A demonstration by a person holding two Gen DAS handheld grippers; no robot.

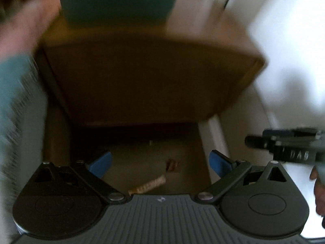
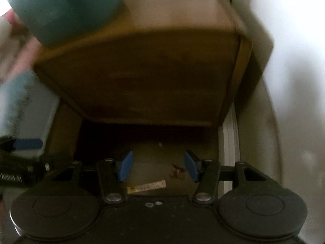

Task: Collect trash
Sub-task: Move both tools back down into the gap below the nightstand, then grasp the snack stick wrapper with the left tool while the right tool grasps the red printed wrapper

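Both grippers, left (image 1: 160, 163) and right (image 2: 158, 166), have fingers apart, empty. Motion blur smears everything above. Between the right fingers, on the floor (image 2: 146, 162) before a wooden cabinet (image 2: 142, 81), lies a wrapper (image 2: 146, 186), long axis nearly crosswise, right end slightly farther; crumbs (image 2: 176, 170) just beyond.

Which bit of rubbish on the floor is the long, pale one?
The flat, pale wrapper strip lying nearest the camera; the other piece is a small, crumpled reddish-brown scrap.
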